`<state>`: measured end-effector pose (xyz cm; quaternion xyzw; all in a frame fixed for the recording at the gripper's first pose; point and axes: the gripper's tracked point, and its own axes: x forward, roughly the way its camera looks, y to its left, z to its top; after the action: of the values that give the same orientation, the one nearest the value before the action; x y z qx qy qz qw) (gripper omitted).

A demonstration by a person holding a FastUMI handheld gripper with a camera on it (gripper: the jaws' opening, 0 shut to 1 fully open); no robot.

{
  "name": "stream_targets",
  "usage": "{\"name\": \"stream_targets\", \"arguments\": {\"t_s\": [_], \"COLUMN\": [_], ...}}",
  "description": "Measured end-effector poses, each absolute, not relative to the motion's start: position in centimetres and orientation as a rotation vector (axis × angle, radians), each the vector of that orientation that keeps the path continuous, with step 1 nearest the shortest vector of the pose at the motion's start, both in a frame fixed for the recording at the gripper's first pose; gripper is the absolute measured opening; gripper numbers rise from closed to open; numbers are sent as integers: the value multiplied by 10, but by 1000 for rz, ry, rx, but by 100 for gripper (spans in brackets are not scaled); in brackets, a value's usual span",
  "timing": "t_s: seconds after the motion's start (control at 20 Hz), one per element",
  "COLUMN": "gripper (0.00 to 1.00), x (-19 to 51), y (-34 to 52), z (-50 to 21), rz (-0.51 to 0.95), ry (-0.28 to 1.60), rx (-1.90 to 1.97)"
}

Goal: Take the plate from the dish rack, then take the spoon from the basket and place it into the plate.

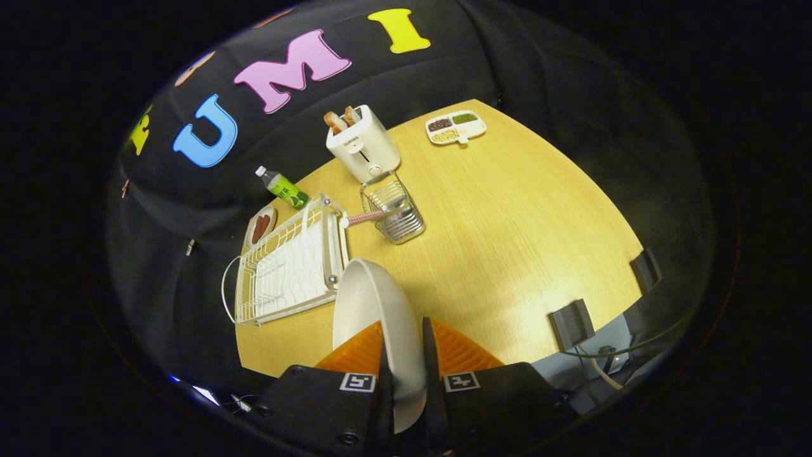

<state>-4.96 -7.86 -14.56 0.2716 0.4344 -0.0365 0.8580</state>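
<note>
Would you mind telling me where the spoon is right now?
The spoon lies in the wire basket in front of the toaster, its handle pointing toward the dish rack, beyond the plate clamped in the hand-held gripper.

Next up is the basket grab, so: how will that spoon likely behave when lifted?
The spoon looks thin and stiff, probably light. Its handle pokes out over the wire basket, so it may snag. The tongs are shut on the plate.

White toaster [363,151] far beyond fingers, two bread slices [340,119] upright in slots. Green-labelled bottle [283,188] lying beyond and left. Small dish with sausages [260,227] nearer, also left. Divided snack tray [455,127] farthest, beyond and right. Wooden table [507,241] under all. Two dark clamps [571,324] at table edge, right of fingers.
</note>
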Motion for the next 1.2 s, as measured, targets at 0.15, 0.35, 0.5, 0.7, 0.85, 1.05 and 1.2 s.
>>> {"name": "stream_targets", "arguments": {"t_s": [0.15, 0.35, 0.5, 0.7, 0.85, 1.05, 1.2], "gripper": [24, 24, 24, 26, 29, 56, 99], "x": [-38, -22, -11, -3, -1, 13, 33], "y": [-75, -67, -58, -57, -72, -83, -85], "z": [-178, -213, -233, -248, -264, -249, -212], "rz": [-56, -19, 32, 58, 44, 52, 76], "ry": [950, 979, 1003, 999, 999, 907, 754], "rx": [610, 591, 581, 618, 569, 546, 457]}}
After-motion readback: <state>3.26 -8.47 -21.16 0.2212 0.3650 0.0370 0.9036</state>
